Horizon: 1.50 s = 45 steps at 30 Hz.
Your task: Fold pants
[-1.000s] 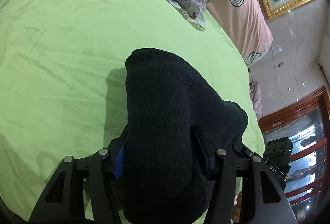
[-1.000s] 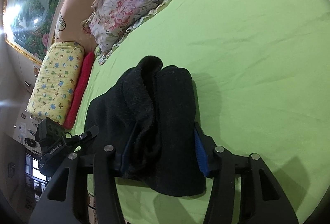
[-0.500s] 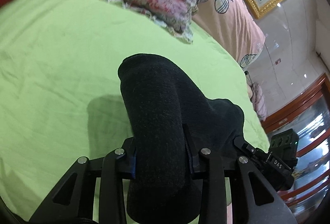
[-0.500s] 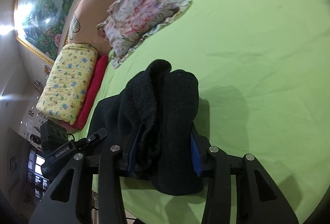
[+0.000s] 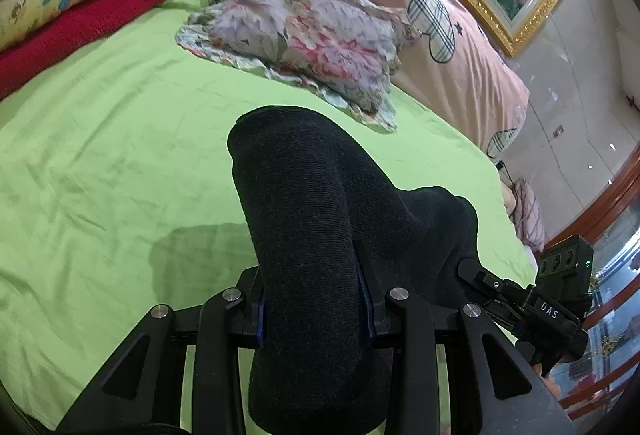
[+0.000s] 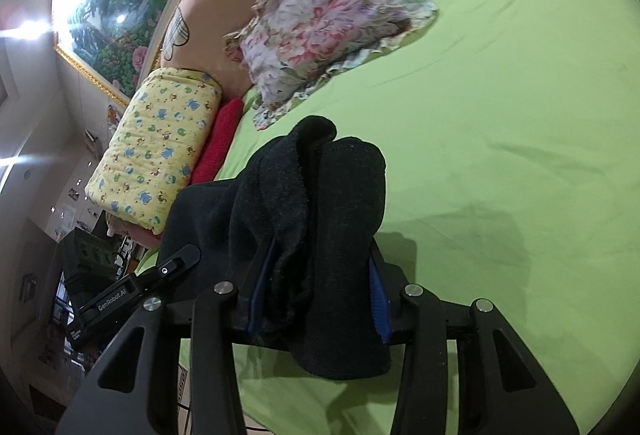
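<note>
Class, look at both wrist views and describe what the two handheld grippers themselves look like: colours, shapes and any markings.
The left gripper and the right gripper are both matte black, with angular linkage arms bearing triangular cut-outs and round silver pivot bolts. Blue pads line the inner faces of their fingers. Seen from the other side, the right one carries white "DAS" lettering and the left one "GenRobot.AI".

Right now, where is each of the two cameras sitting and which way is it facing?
Left wrist: sits on the left gripper, facing along its fingers across the green sheet toward the floral pillow; its jaws clamp the dark pants.
Right wrist: sits on the right gripper, facing the same pillow; its jaws clamp the pants.
Shared: pants, sheet, pillow, and each shows the other gripper.
</note>
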Each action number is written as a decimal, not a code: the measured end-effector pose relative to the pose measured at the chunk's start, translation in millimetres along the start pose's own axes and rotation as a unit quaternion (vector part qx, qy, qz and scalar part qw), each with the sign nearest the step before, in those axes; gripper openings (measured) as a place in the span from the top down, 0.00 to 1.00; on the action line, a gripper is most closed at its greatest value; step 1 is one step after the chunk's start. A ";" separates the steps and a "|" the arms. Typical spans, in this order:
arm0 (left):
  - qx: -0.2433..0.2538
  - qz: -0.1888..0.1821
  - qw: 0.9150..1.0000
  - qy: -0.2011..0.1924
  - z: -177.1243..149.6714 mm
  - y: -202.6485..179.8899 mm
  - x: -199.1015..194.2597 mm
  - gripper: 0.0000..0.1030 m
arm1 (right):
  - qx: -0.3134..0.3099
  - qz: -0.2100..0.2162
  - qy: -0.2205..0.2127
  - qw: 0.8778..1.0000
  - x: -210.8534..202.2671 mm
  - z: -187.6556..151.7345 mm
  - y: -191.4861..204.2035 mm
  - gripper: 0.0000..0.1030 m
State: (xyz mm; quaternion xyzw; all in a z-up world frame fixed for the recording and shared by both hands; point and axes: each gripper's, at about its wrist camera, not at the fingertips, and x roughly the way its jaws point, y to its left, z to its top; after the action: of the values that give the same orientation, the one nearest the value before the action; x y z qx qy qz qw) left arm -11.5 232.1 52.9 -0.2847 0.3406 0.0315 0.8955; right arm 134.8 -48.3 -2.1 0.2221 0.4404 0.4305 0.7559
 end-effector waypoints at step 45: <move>-0.039 0.069 0.997 0.000 62.0 84.2 91.7 0.30 | -0.060 -0.060 0.036 0.996 134.7 77.0 -27.0 0.35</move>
State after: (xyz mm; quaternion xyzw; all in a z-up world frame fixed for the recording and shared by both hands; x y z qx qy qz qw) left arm 74.4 322.8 -8.3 -0.2957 0.3581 0.1065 0.8792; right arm 245.6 54.7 -45.9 0.1337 0.4533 0.4174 0.7761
